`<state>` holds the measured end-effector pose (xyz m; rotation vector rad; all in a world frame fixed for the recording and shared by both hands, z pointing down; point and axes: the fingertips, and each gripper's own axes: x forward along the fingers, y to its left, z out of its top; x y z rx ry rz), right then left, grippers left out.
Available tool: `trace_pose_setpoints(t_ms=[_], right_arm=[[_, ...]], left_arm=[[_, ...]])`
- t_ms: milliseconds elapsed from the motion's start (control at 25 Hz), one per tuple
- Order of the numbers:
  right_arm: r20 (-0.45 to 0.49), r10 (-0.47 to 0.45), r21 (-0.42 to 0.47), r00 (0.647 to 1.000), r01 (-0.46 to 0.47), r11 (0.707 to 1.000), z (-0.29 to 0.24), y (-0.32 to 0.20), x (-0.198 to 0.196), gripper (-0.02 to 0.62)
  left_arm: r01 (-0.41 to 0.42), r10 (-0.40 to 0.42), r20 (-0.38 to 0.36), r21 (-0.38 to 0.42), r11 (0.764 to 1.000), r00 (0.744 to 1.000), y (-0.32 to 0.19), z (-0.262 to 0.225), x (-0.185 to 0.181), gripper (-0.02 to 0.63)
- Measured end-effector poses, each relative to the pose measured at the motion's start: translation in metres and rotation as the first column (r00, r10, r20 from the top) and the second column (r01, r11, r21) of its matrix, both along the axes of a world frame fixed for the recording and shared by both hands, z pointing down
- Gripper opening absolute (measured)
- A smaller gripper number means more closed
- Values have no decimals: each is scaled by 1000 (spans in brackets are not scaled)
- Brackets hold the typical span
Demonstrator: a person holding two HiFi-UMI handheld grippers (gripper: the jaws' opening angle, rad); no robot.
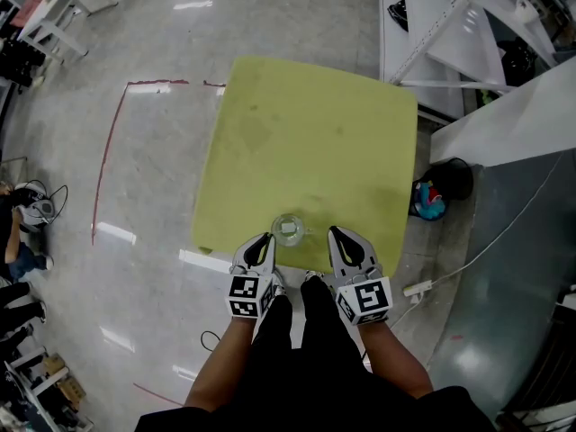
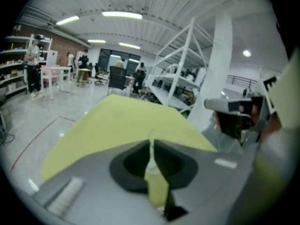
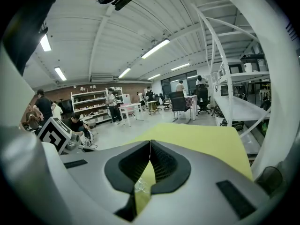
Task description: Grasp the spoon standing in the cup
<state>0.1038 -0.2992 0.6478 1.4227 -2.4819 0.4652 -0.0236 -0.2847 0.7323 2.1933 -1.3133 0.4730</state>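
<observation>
A clear glass cup (image 1: 288, 229) stands near the front edge of the yellow-green table (image 1: 306, 133). Something pale shows inside it; I cannot make out the spoon's shape. My left gripper (image 1: 264, 240) sits just left of the cup and my right gripper (image 1: 337, 234) just right of it, both a little nearer me. In the left gripper view the jaws of the left gripper (image 2: 151, 144) meet at the tips, with the cup (image 2: 151, 165) glimpsed through the slit. The right gripper (image 3: 150, 143) is likewise shut and empty, and a bit of glass (image 3: 140, 187) shows below its tips.
White metal racks (image 1: 468, 16) stand to the right of the table, and a dark bag (image 1: 441, 187) lies on the floor by its right edge. A white cable (image 1: 486, 241) runs across the floor on the right. People stand by shelves and desks (image 3: 112, 104) far off.
</observation>
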Motion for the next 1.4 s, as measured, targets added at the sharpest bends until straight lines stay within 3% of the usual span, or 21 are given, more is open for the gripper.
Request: trace_pose_setpoints(t_ms=[520,840,1120,1400], right_arm=[[4,-4,21,1000,4,1000,-9,10,-4,8],[1,-3,71,1000,3,997,-34,21,-14,8],[0,-10,144,1000,10,990,-83,25,-28,8],[-14,24,267,1000,-19,963,-142,1,-14,8]], left_arm=[[-46,42,43,95,994,998,3,-34,6,12],[-103,93,62,188,977,994,13,-82,11,12],[-105,97,41,295,950,994,5,-151,2,12],[-119,104,58,444,888,993,-13,-225,4,12]])
